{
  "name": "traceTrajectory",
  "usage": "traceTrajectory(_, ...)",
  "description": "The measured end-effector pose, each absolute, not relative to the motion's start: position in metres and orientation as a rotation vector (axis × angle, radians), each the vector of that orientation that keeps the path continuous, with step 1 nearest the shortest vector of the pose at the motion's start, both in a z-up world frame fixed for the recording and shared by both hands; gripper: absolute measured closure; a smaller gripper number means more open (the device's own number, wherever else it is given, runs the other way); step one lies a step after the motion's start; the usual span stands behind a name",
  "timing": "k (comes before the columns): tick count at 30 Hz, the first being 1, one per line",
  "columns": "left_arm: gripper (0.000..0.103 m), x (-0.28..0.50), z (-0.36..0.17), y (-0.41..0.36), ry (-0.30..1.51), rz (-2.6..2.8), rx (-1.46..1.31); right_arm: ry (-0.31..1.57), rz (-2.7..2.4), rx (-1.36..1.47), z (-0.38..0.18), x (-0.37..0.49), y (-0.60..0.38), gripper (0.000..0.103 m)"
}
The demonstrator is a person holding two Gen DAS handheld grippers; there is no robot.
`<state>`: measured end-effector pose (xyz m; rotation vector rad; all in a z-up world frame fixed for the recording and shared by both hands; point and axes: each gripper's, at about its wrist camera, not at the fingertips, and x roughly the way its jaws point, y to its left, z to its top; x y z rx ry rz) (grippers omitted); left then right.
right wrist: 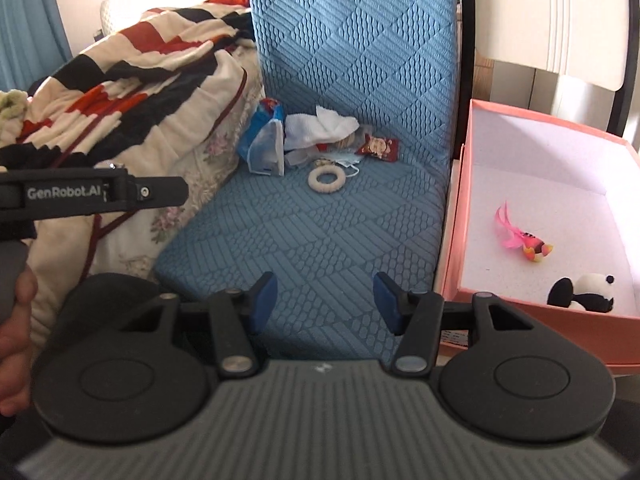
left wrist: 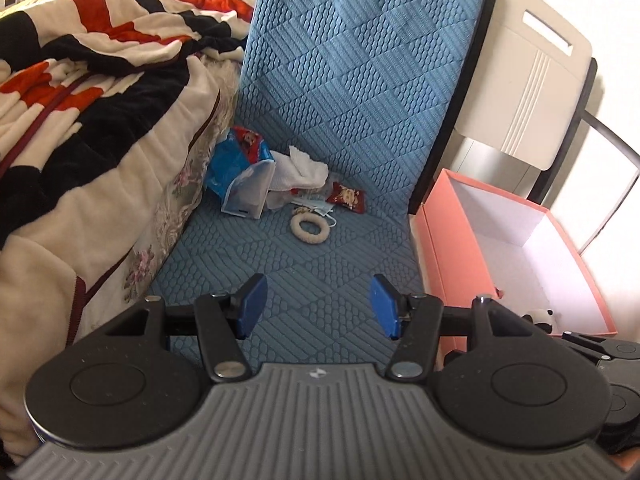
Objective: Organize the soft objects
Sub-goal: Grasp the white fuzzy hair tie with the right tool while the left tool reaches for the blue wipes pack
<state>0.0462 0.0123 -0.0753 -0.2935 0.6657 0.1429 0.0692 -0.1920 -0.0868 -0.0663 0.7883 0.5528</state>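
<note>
A heap of small items lies on the blue quilted mat (left wrist: 304,264) (right wrist: 304,248): a white cloth (left wrist: 304,170) (right wrist: 324,128), a cream fabric ring (left wrist: 310,229) (right wrist: 327,178), a blue face mask (left wrist: 248,192) (right wrist: 266,152), and a red snack packet (left wrist: 347,197) (right wrist: 378,147). The pink box (left wrist: 436,248) (right wrist: 460,240) to the right holds a panda plush (right wrist: 584,293) (left wrist: 542,316) and a pink feathered toy (right wrist: 528,242). My left gripper (left wrist: 318,306) and right gripper (right wrist: 325,300) both hover open over the near part of the mat, nothing between their fingers.
A striped red, black and cream blanket (left wrist: 92,92) (right wrist: 132,80) is piled on the left. A cream folding chair (left wrist: 532,80) stands behind the box. The left tool's body (right wrist: 92,196) and a hand (right wrist: 16,344) show at the left of the right wrist view.
</note>
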Motion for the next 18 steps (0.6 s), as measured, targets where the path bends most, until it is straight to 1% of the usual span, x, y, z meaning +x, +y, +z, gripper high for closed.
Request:
traceTrajectory(10, 0.04, 0.085, -0.09, 0.034, 0.685, 0.167, -0.299, 0.825, 0.578, -0.074, -0.103, 0.106, -0.172, 0.047)
traceTrajectory(18, 0.04, 0.129, -0.115, 0.061, 0.723, 0.205, -0.317, 0.874, 0.585, -0.097, -0.126, 0.149, -0.149, 0.047)
